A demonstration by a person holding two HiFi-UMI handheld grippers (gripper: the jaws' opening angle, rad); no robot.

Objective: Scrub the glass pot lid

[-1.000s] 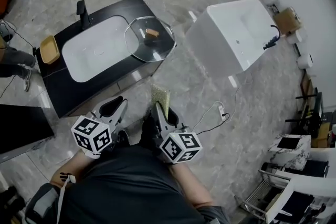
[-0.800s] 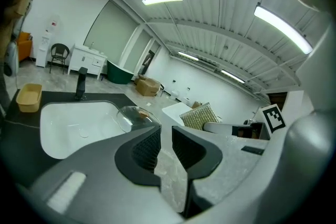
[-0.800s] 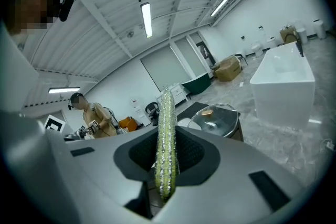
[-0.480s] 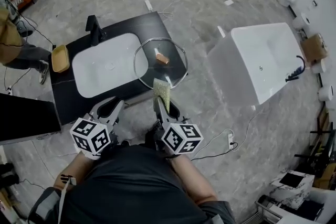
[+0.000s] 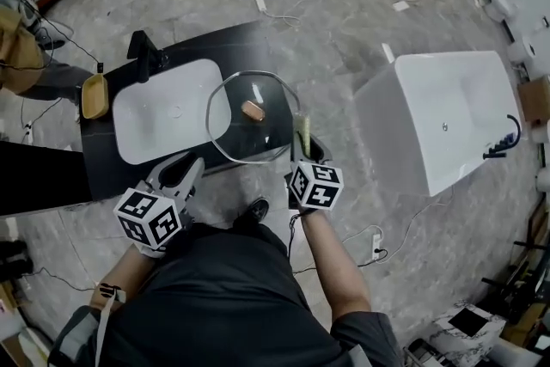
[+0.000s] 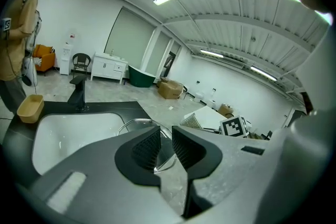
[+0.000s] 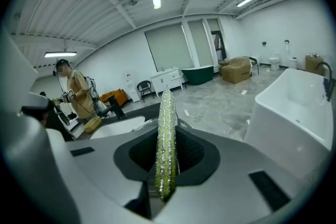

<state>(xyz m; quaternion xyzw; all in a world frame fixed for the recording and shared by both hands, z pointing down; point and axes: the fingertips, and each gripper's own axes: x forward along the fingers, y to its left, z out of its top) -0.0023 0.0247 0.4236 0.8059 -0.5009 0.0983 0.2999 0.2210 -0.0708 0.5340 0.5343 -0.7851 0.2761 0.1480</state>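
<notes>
The glass pot lid lay flat on the dark counter, just beside the white sink. The right gripper was closed on a yellow-green sponge, held on its edge near the lid's rim. The left gripper had its jaws only a little apart, with nothing between them.

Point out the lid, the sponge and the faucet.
Lid [image 5: 252, 111], head view, on its knob.
Sponge [image 7: 167, 128], right gripper view, on its upright edge.
Faucet [image 5: 143, 56], head view, on its black body.
</notes>
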